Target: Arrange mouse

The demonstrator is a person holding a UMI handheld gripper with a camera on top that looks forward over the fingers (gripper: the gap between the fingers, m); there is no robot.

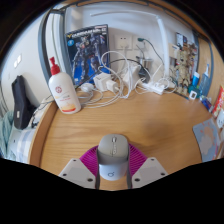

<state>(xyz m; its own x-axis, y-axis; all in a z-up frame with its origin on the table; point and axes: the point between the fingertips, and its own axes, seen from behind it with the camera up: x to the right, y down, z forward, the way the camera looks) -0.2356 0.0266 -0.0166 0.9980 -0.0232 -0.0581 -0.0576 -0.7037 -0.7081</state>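
Note:
A grey and white computer mouse (113, 155) sits between my gripper's (113, 172) two fingers, its front pointing away from me over the wooden desk (150, 118). The magenta pads (90, 160) show on both sides of the mouse and press against its flanks. The gripper is shut on the mouse. The rear of the mouse is hidden low between the fingers. I cannot tell whether the mouse rests on the desk or is lifted off it.
At the desk's far side stand a white bottle with a red cap (64, 92), a tangle of white cables (115, 78) and a box with a robot picture (88, 50). A black object (22, 100) stands at the left. Small items (205, 100) line the right edge.

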